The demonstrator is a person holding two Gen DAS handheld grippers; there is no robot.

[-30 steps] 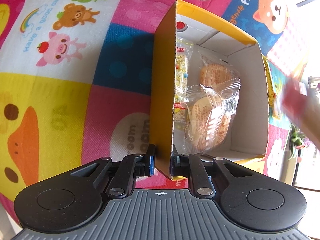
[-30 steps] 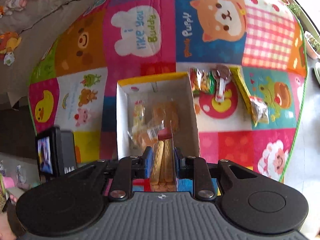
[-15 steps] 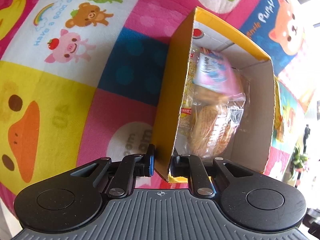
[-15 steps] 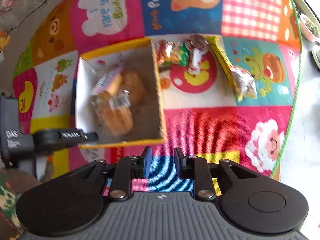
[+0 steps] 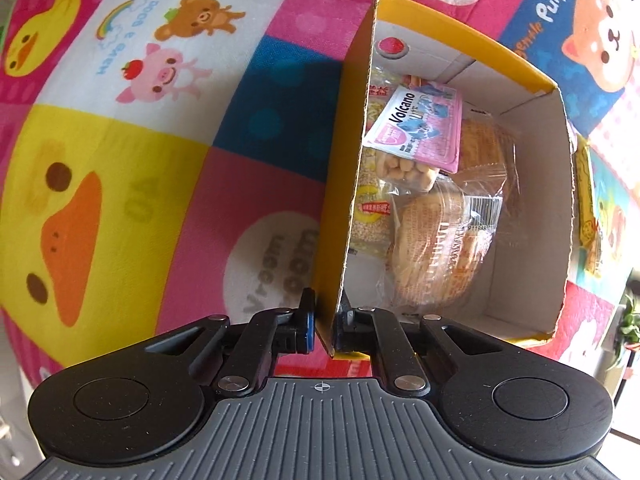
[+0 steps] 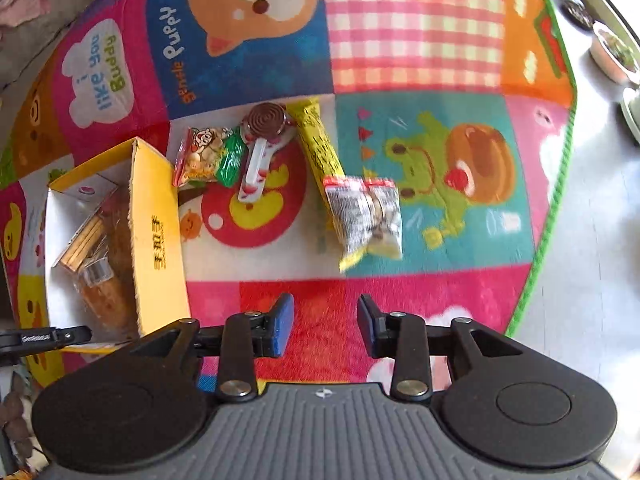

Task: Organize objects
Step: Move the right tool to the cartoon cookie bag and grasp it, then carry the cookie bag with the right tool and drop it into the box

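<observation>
My left gripper (image 5: 325, 330) is shut on the near corner wall of a yellow cardboard box (image 5: 344, 184). Inside lie a pink "Volcano" biscuit-stick pack (image 5: 420, 128), clear-wrapped round crackers (image 5: 432, 256) and other snacks. The box also shows at the left of the right wrist view (image 6: 158, 236). My right gripper (image 6: 325, 326) is open and empty above the mat. Ahead of it on the mat lie a clear silver snack bag (image 6: 366, 210), a long yellow packet (image 6: 318, 146), a wrapped chocolate swirl lollipop (image 6: 264, 128) and a red-and-green snack bag (image 6: 206, 156).
A colourful cartoon play mat (image 6: 412, 32) covers the floor, with its green edge (image 6: 556, 172) at the right. Beyond that edge is grey floor with plant pots (image 6: 612, 50). My left gripper's finger (image 6: 44, 338) shows at the box's corner.
My right gripper let the biscuit-stick pack go into the box, opened wider, and swung right over the loose snacks. My left gripper kept its hold on the box wall.
</observation>
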